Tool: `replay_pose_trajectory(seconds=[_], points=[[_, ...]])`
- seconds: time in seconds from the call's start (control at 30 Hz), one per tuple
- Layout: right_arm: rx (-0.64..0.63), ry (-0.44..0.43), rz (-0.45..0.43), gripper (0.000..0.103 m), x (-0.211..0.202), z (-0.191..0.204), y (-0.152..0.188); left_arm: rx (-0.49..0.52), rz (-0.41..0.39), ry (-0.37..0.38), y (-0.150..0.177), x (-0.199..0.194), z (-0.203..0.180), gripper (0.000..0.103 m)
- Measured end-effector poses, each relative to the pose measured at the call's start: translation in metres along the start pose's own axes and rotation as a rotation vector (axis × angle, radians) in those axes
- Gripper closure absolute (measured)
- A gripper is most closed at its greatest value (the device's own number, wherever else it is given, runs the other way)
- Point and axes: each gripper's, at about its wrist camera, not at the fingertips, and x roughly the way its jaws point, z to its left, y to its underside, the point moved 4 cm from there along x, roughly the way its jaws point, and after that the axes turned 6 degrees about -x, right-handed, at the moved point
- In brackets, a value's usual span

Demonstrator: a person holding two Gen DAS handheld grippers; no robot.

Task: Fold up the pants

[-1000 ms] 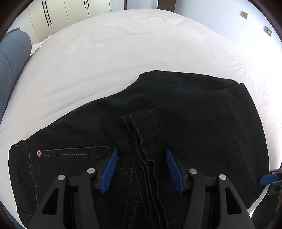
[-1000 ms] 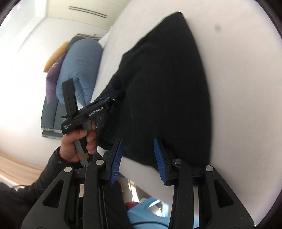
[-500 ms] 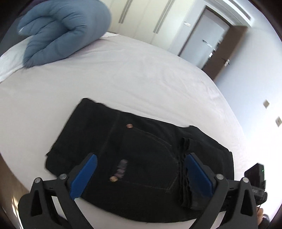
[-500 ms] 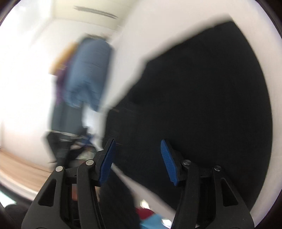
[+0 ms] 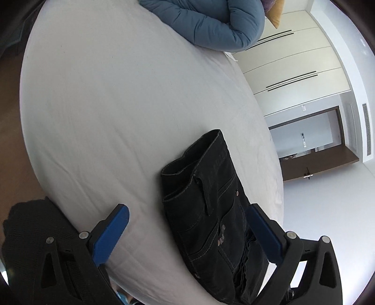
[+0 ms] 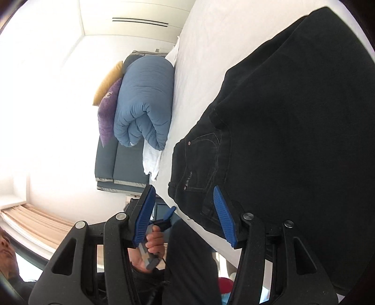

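Black jeans (image 5: 211, 211) lie folded on the white bed (image 5: 117, 105) near its front edge, back pocket up. They fill the right of the right wrist view (image 6: 293, 129). My left gripper (image 5: 187, 234) is open and empty, lifted off the jeans at the bed's edge. My right gripper (image 6: 185, 215) is open and empty, held off the bed's edge beside the jeans. The left gripper also shows in the right wrist view (image 6: 164, 223), held in a hand below the bed's edge.
A rolled blue duvet (image 5: 211, 21) lies at the far end of the bed, with purple and yellow cushions (image 6: 107, 110) behind it. A grey sofa (image 6: 121, 169) stands beside the bed. Wardrobe doors (image 5: 293, 65) and a room door (image 5: 316, 152) are beyond.
Both grippers have drawn back off the jeans and swung round. The left one was just above the cloth and is now at the bed's edge. The jeans lie still.
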Motion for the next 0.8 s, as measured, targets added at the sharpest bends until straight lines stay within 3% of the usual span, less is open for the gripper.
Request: replay_pose_trajectory(seconds=[0.17,0.33,0.43,0.6,0.67,0.73,0.77,0.8], points=[[0.013,-0.052,-0.005,0.052,0.02,0.012,-0.011,-0.058,0.016,0.032,-0.002,0.02,0.003,0.002],[-0.003,-0.035,0.049,0.052,0.047,0.019,-0.022,-0.091,0.037,0.072,-0.01,0.04,0.002,0.004],[-0.005,-0.03,0.073,0.052,0.066,0.022,-0.03,-0.096,0.076,0.097,-0.012,0.052,-0.005,0.028],[0.033,-0.036,0.109,0.052,0.098,0.016,-0.044,-0.132,0.106,0.092,-0.012,0.068,0.002,0.058],[0.056,0.037,0.172,0.052,0.117,0.005,-0.044,-0.145,0.112,0.09,-0.013,0.07,0.006,0.077],[0.106,0.185,0.263,0.059,0.135,-0.02,-0.037,-0.15,0.112,0.092,-0.013,0.072,0.009,0.08],[0.123,0.184,0.254,0.066,0.137,-0.024,-0.037,-0.147,0.109,0.089,-0.013,0.072,0.009,0.082],[0.15,0.168,0.238,0.066,0.137,-0.026,-0.039,-0.142,0.104,0.088,-0.013,0.071,0.008,0.082]])
